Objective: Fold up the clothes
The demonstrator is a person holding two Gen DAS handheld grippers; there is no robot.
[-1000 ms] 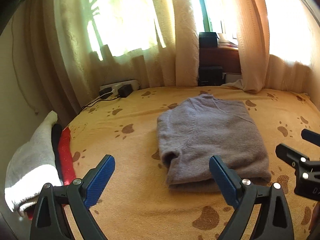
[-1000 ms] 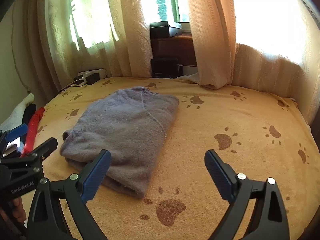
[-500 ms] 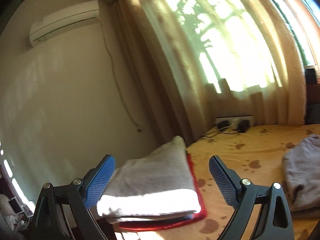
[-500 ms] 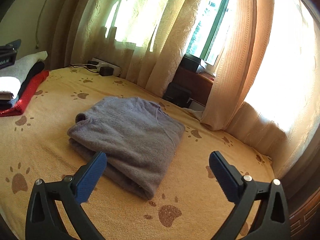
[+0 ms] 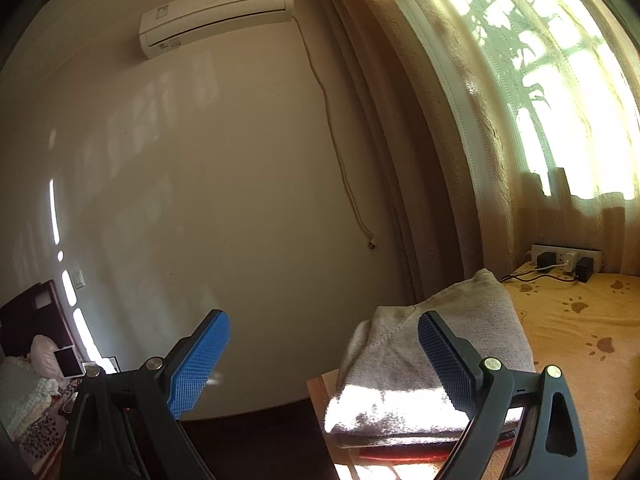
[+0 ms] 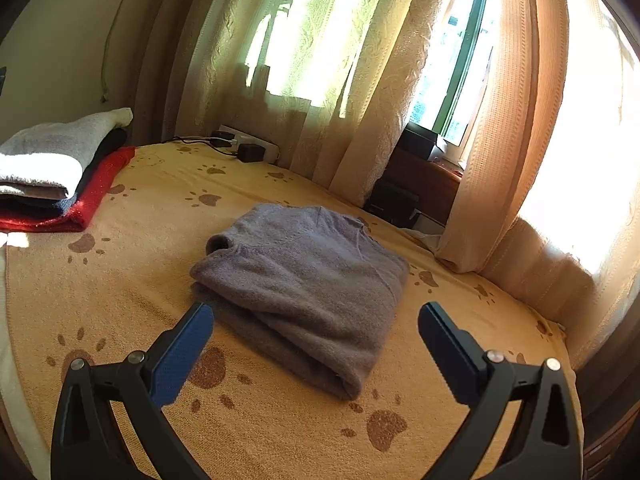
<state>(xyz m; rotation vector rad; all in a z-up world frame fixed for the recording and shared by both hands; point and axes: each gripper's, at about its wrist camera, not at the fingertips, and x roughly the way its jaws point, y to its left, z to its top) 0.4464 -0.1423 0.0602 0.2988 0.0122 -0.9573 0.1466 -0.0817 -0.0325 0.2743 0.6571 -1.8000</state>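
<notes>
Tongs on both sides gape empty: right gripper [image 6: 316, 344] angled down over the folded grey sweater [image 6: 304, 280] on the bedspread [image 6: 280, 432]; left gripper [image 5: 324, 360] faces the wall, stacked clothes [image 5: 436, 360] at four o'clock.

air conditioner [image 5: 218, 10] on wall | curtains [image 6: 320, 72] | power strip [image 5: 564, 258]

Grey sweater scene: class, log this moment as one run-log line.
grey sweater: folded on bed | left gripper: open, empty | right gripper: open, empty | folded stack: at bed edge
</notes>
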